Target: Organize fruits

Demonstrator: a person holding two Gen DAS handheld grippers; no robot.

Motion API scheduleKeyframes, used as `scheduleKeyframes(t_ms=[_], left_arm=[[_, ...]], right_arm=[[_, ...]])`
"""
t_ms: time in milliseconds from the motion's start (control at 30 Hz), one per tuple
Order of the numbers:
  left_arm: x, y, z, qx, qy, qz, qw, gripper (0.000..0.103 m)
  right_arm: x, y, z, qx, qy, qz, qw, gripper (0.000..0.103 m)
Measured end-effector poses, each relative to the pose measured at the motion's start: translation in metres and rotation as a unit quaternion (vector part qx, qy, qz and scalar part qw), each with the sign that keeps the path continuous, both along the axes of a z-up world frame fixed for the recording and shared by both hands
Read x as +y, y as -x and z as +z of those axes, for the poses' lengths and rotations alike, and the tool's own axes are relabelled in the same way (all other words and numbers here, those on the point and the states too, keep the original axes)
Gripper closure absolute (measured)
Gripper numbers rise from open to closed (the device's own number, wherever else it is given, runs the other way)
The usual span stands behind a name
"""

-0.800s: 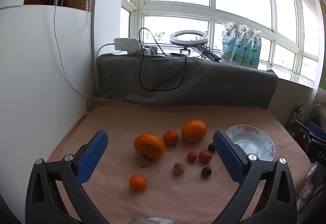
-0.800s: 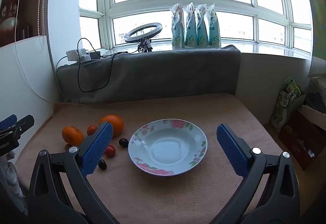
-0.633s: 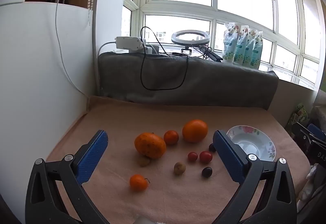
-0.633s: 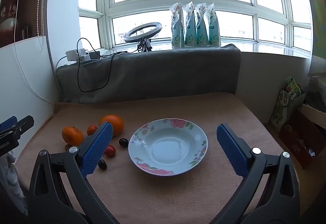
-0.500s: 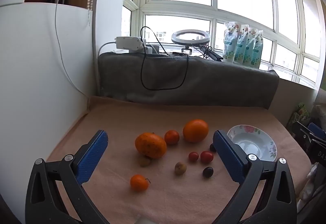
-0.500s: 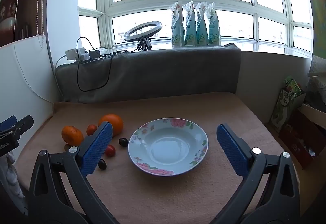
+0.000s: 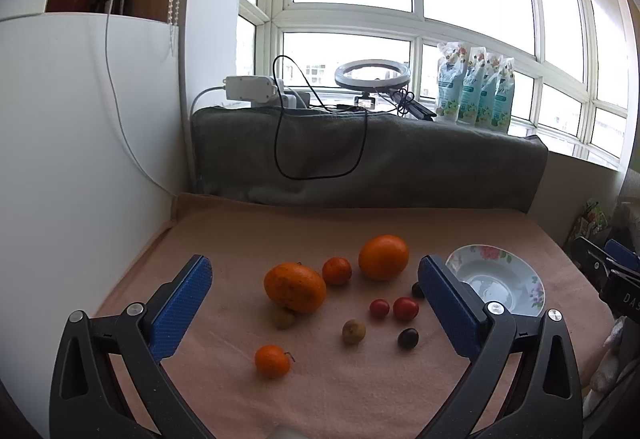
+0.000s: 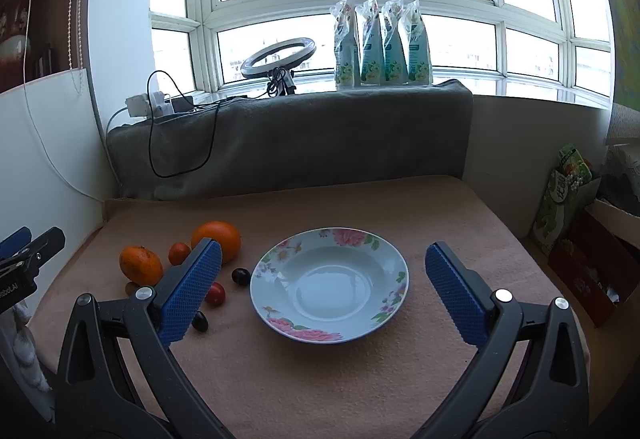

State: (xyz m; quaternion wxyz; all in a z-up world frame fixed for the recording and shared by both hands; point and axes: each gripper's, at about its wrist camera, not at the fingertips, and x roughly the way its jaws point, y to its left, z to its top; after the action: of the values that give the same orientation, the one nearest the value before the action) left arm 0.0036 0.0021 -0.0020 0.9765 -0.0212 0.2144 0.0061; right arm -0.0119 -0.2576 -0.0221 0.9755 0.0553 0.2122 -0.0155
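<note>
The fruits lie loose on the counter, left of the empty plate; the left gripper hangs nearest them, jaws wide apart, the large orange dead ahead; the right gripper frames the plate, jaws apart and empty; open room all round.

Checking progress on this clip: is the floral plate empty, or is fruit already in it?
Empty. The floral plate shows only bare glazed surface; the fruits lie on the cloth beside it.
</note>
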Motion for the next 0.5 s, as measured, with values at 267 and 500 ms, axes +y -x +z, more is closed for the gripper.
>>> scheduleKeyframes(t_ms=[267,500], left_arm=[[-0.0022,-0.0008,-0.0013,-0.002,-0.002,0.000,1.0000,0.000],[-0.0035,-0.0005,-0.0022,-0.002,-0.004,0.000,1.0000,0.000]], right_arm=[[-0.0017,0.0011,-0.0007,0.002,-0.004,0.002,1.000,0.000],[-0.0009,0.0000,-0.0046,0.008,-0.008,0.003,1.000,0.000]])
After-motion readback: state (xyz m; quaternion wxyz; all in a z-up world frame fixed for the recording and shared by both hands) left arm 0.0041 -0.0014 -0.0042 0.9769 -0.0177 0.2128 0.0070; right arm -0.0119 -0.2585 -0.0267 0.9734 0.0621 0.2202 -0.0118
